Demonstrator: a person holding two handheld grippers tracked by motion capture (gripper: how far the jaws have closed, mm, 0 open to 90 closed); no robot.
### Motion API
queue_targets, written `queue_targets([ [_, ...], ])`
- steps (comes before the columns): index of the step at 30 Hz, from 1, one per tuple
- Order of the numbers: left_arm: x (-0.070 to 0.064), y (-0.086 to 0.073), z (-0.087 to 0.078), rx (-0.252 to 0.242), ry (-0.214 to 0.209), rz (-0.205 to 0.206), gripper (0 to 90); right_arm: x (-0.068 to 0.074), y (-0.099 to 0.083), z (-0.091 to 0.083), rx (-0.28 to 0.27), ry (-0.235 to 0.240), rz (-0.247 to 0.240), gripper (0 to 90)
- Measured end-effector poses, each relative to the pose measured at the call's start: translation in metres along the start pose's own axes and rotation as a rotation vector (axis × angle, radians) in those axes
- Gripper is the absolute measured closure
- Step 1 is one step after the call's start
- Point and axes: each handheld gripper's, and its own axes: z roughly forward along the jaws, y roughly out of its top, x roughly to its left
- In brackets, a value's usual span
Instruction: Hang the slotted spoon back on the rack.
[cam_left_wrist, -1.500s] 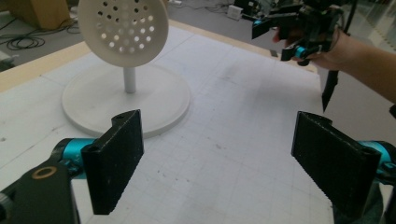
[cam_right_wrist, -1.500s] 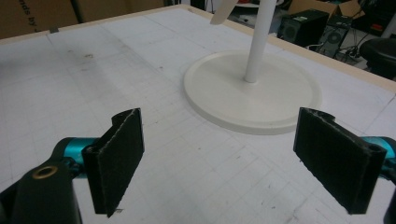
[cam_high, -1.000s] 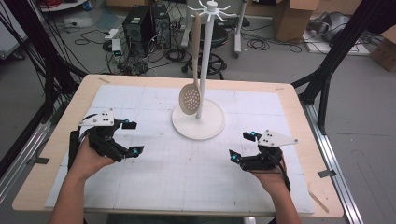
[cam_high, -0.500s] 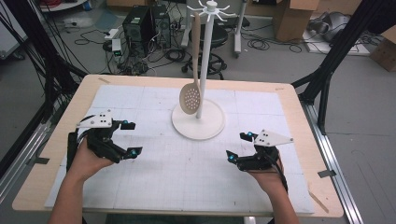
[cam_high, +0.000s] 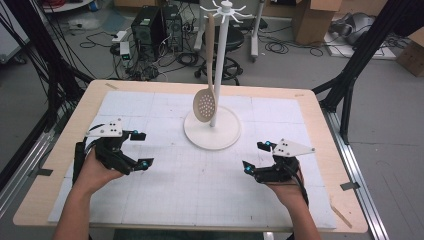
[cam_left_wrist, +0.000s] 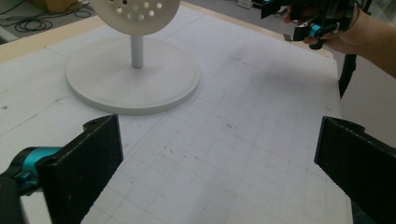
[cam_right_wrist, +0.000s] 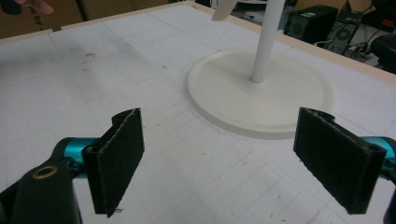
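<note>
Both claws gape wide, holding nothing. Left gripper (cam_high: 139, 149) sits at about 8 o'clock from the stand base (cam_high: 212, 131); right gripper (cam_high: 256, 156) at about 4 o'clock, each low over the mat (cam_high: 200, 195) and well apart from the base.

Change since the earlier high view: slight. Right gripper has edged a little toward the middle of the table; left gripper much as it was. Spoon unmoved.

Slotted spoon (cam_high: 204, 105): beige, round shallow bowl pierced with small holes, long flat handle. It hangs from a hook at the top of the white stand pole (cam_high: 219, 75), bowl down, just to the 9 o'clock side of the pole and above the base. Left gripper view shows the perforated bowl (cam_left_wrist: 135, 9) just in front of the pole, clear of the disc.

Stand: smooth white, thin round pole on a flat circular disc with a low rounded rim (cam_right_wrist: 261, 126); short radiating hooks on top.

Mat: white, faint grid lines, scuffed with small dark specks. Table (cam_high: 310, 100) beneath is pale wood, showing as a border on all sides.

Jaw pads (cam_right_wrist: 119, 158): black, flat, rectangular, rough-edged; teal fittings behind.

Open room: broad bare mat between the two grippers and from them toward the base. Right gripper lies nearer the 3 o'clock mat edge; left gripper nearer the 9 o'clock edge.
</note>
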Motion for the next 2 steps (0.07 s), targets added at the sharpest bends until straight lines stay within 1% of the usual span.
queue_targets([
  [2, 0.0013, -0.0005, 0.0008, 0.003, 0.001, -0.008, 1.6, 0.0004, 0.0003, -0.0004, -0.001, 0.000, 0.004, 15.2],
])
